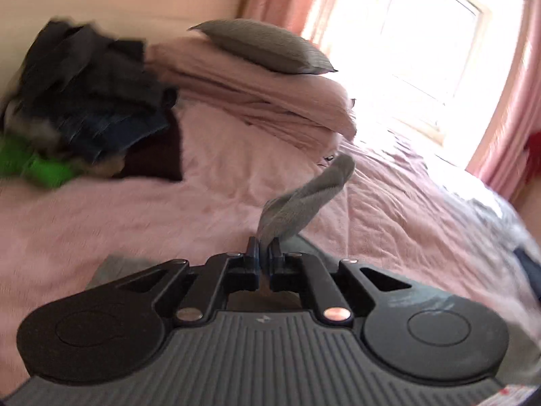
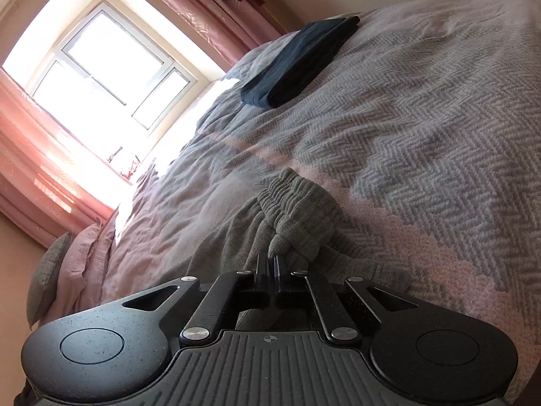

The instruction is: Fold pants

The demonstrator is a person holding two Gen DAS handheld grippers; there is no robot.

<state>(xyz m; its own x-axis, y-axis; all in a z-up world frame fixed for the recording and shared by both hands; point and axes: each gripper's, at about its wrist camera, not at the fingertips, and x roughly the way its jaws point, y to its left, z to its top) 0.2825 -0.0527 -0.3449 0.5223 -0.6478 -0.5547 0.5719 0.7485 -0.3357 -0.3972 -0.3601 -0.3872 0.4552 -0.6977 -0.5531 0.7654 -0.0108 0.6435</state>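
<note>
So both hands are already pinching cloth here. Our left hand-held gripper [image 1: 265, 247] has its jaws clamped tight on a twisted bit of the grey pants [image 1: 304, 199], and that strip rises up and away from the fingertips over the bed [image 1: 135, 209]. The view is pretty blurry, so we can't tell which part of the garment it is.

Our right hand-held gripper [image 2: 272, 260] is also clamped down, on a bunch of the same grey pants [image 2: 297, 213] right at the tips. The gathered elastic waistband sits just beyond the pinch, and the rest of the fabric spills down under and beside the tool onto the herringbone blanket [image 2: 439, 118].

Handling-wise we'd guess this is soft knit jogger stuff: light, floppy, no stiffness at all, not slippery, nothing fragile. It'll sag and bunch wherever we don't support it, so thick edges like the waistband and cuffs look like the sane places to hold.

Further out: a folded dark garment [image 2: 301, 64] near the window side, and a messy clothes pile [image 1: 91, 101] by the pillows [image 1: 263, 47], both well apart from what we're holding.
</note>
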